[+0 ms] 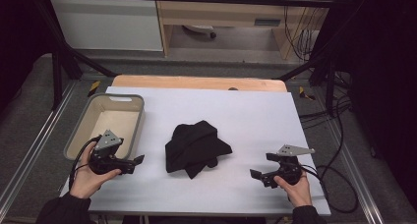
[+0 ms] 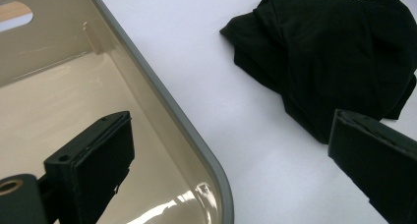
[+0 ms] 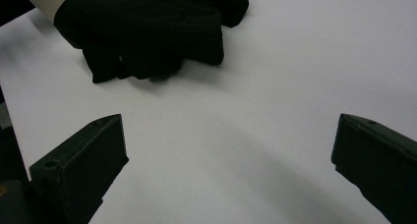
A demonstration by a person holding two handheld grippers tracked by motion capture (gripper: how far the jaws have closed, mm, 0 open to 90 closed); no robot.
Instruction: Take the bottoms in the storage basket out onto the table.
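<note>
Beside the grey tub [image 1: 139,117], on the white table cover [image 1: 255,116], lies a crumpled black cloth [image 1: 195,146], bunched into a loose heap with folds running across it. It sits well apart from the tub's right wall and touches neither tool. The tub itself holds nothing; its pale floor is bare in the high view and in the left gripper view.

The left gripper [image 1: 137,161] hovers at the tub's near right corner, one jaw over the tub's inside and the other over the cover, both spread wide with nothing between them. The right gripper [image 1: 262,166] waits on the far side of the cloth from the tub, pointed toward the heap, its jaws also wide apart and holding nothing.

By my reading, the work is to get the cloth into the tub, perhaps after straightening or folding it, and none of that is done yet: the heap is ungrasped and unsorted. What remains is the whole job, from closing on an edge of the fabric, to lifting it and carrying it over the tub's rim.
</note>
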